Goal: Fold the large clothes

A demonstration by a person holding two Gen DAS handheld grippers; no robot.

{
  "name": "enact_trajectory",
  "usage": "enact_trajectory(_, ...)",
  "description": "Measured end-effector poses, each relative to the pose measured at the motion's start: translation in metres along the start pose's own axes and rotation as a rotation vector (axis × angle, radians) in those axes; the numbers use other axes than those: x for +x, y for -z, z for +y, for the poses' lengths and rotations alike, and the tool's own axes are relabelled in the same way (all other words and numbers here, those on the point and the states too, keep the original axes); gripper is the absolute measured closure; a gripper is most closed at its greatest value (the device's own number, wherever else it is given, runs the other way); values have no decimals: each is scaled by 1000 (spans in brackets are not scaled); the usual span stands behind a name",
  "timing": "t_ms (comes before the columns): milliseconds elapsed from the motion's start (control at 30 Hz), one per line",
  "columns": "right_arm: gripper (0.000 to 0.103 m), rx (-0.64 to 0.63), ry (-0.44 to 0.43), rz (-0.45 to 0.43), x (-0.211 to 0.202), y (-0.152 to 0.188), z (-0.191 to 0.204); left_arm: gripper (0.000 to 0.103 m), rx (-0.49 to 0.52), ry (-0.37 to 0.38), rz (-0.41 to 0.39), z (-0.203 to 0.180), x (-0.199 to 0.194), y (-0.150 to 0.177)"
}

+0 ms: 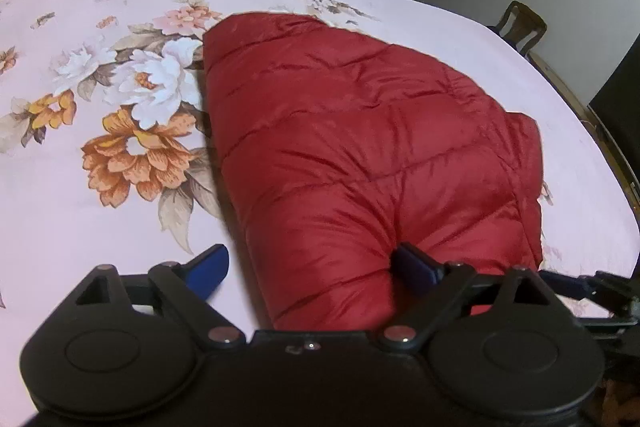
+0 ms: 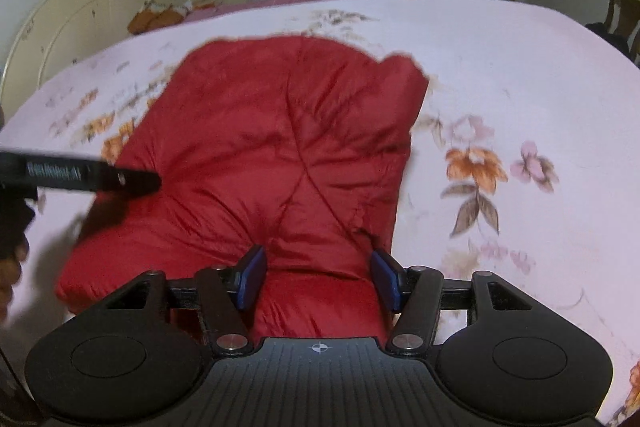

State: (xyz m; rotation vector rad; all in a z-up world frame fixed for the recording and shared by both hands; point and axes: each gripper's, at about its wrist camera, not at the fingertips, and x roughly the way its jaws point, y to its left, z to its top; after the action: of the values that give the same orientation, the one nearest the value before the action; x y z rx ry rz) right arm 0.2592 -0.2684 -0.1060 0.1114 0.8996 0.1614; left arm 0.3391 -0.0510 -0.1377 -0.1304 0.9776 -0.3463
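Blue-padded fingers (image 2: 252,277) of the right gripper (image 2: 318,277) straddle the near edge of a red quilted puffer jacket (image 2: 276,155), a bulge of fabric rising between them — whether the pads truly bite cannot be told from this view. The jacket lies already doubled into a thick bundle on the flowered pink bedspread (image 2: 520,75). In the left wrist view the left gripper (image 1: 312,267) stands spread wide, one pad off on the bedspread and the other nudging into the jacket's near end, nothing pinched. By the look of it, the step in hand is the next fold of the bundle. Doing it well likely means seizing both near corners deep enough that slippery shell and filling come together, lifting level, and laying the edge square — puffy layers tend to slide and spring back. A wooden chair (image 1: 520,23) stands beyond the bed.
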Motion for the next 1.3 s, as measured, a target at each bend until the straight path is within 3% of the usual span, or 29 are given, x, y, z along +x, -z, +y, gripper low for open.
enact_trajectory(167,46,14,-16,14,-2,-3,-4,10,-17,-1,13,2,0,-3)
enact_trajectory(333,46,93,-40,-55,-18,-20,-24,8,-78,13,34,8,-1,-7)
enact_trajectory(667,46,257,-108,-56,9,-60,-60,3,-143,36,58,6,1,-15)
enact_trajectory(700,44,267,-115,-54,13,-63,-63,2,-150,38,60,6,2,-16)
enact_trajectory(733,26,277,-119,-50,16,-66,-65,2,-156,40,61,6,4,-17)
enact_trajectory(800,9,287,-126,-62,21,-70,-69,1,-167,46,64,5,7,-19)
enact_trajectory(1067,9,290,-240,-3,53,-80,-79,0,-208,76,76,5,22,-24)
enact_trajectory(1267,9,388,-416,64,85,-77,-90,3,-236,102,67,8,26,-21)
enact_trajectory(1300,16,383,-428,60,87,-77,-87,5,-237,102,61,7,25,-20)
